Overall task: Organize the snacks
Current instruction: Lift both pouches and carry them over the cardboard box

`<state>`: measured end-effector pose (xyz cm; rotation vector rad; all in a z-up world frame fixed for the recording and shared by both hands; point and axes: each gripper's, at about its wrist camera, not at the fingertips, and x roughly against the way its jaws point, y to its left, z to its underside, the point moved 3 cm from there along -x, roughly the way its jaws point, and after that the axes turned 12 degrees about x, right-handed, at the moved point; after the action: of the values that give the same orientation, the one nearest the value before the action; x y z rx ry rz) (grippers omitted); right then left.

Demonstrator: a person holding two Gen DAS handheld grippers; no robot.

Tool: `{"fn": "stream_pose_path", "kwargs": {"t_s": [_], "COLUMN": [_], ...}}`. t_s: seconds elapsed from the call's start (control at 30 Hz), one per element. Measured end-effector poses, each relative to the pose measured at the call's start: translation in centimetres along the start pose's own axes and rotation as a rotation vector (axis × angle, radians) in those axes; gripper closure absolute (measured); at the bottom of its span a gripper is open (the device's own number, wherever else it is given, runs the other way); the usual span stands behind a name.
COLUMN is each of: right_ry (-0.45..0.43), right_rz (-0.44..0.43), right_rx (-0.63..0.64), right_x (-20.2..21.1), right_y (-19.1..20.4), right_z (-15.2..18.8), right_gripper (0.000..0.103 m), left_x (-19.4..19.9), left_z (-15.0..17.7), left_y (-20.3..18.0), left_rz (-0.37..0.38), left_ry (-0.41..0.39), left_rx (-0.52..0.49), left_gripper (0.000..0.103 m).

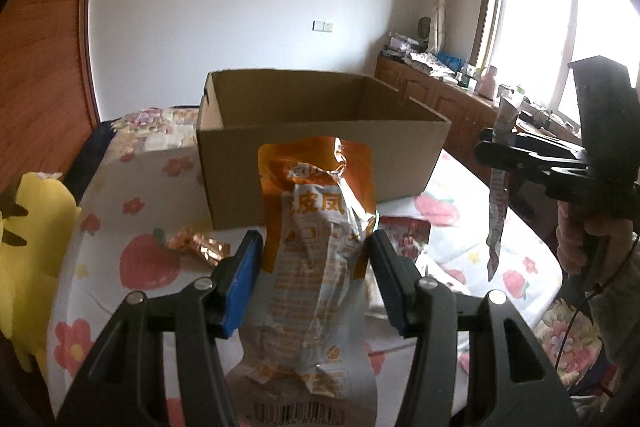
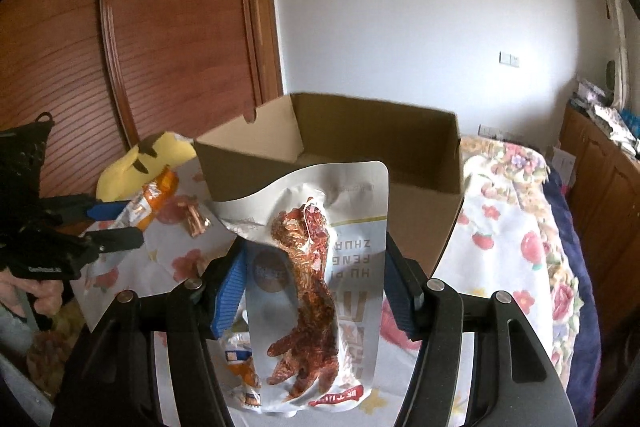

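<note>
My left gripper (image 1: 316,267) is shut on an orange and white snack pouch (image 1: 320,247), held upright in front of an open cardboard box (image 1: 320,155). My right gripper (image 2: 316,267) is shut on a white pouch with a red chicken-foot picture (image 2: 316,267), held upright before the same box (image 2: 420,211). The box looks empty inside. In the left wrist view the right gripper (image 1: 500,155) shows at right with its pouch edge-on (image 1: 498,219). In the right wrist view the left gripper (image 2: 116,223) shows at left with its orange pouch (image 2: 154,203).
A bed with a flowered sheet (image 1: 132,211) carries the box. A copper foil snack (image 1: 198,247) and a red packet (image 1: 404,235) lie on it, another orange-blue packet (image 2: 240,359) below my right gripper. A yellow plush toy (image 1: 28,259) sits at left. Wooden cabinets (image 1: 440,95) stand right.
</note>
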<state>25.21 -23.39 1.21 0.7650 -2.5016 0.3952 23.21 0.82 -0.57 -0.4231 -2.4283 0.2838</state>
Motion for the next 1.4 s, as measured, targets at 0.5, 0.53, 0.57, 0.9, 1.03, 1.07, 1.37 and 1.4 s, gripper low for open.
{"fn": "stream_pose_path", "kwargs": {"t_s": [0.5, 0.53, 0.57, 0.9, 1.03, 1.07, 1.37, 1.4], "right_ry": [-0.085, -0.091, -0.097, -0.174, -0.185, -0.188, -0.232, -0.225], "right_rz": [0.019, 0.021, 0.023, 0.015, 0.014, 0.015, 0.063, 0.063], "right_rx": [0.069, 0.075, 0.079, 0.111, 0.128, 0.132, 0.128, 0.124], "right_x": [2.0, 1.9, 1.9, -0.3, -1.8, -2.1, -4.4, -4.9], "right_y": [-1.0, -1.2, -1.3, -2.8, -3.2, -3.2, -3.8, -3.8], "right_z": [-7.3, -7.6, -7.9, -13.0, -14.3, -14.6, -16.7, -16.8], "right_gripper": [0.04, 0.04, 0.04, 0.04, 0.04, 0.04, 0.04, 0.04], "left_x": [1.1, 1.2, 1.1, -0.4, -1.5, -1.9, -6.4, -7.0], "left_z": [-8.5, -9.1, -9.6, -14.2, -15.8, -16.1, -17.3, -17.2], "left_y": [-2.5, -2.5, -2.6, -1.7, -1.4, -1.2, 0.5, 0.7], "left_rz": [0.072, 0.068, 0.063, 0.055, 0.034, 0.036, 0.07, 0.068], "left_ry": [-0.105, -0.115, -0.123, -0.152, -0.173, -0.174, -0.148, -0.137], "left_rx": [-0.023, -0.028, -0.032, -0.047, -0.064, -0.06, -0.018, -0.014], "left_gripper": [0.049, 0.049, 0.049, 0.049, 0.049, 0.049, 0.048, 0.048]}}
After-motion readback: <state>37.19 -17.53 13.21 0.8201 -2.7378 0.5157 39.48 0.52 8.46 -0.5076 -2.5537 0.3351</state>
